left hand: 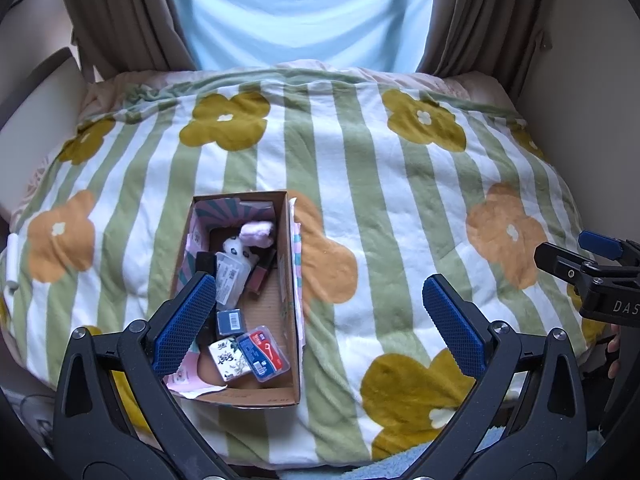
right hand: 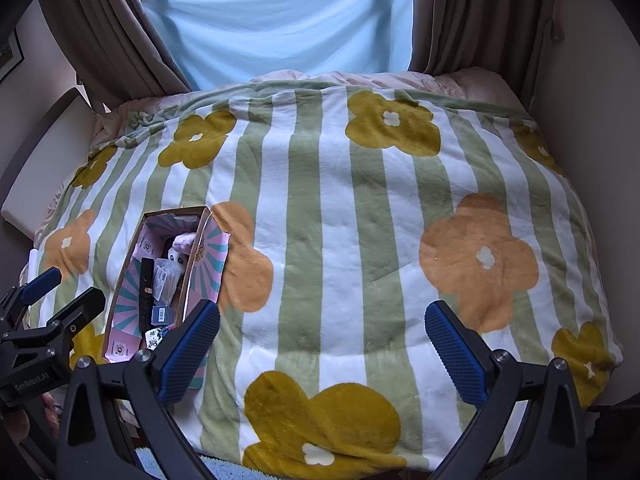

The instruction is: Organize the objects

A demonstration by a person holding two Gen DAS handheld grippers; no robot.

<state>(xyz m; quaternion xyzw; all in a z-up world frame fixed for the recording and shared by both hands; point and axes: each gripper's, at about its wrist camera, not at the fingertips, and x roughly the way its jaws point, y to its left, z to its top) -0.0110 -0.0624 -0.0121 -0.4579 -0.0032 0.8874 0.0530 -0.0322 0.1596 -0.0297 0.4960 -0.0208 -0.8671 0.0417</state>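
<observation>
Both the left gripper (left hand: pixel 316 320) and right gripper (right hand: pixel 322 350) gape wide, empty. The cardboard box (left hand: pixel 294 280) sits on a soft blanket (left hand: pixel 380 208) (no firm footing), so a reach inside could tip it and spill the small items.

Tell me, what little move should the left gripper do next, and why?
Probably dip the left gripper down into the cardboard box, toward the red-and-blue packet. Both grippers are open and hold nothing, all the small things sit inside the box, and the blanket beside it is free for laying them out.
</observation>
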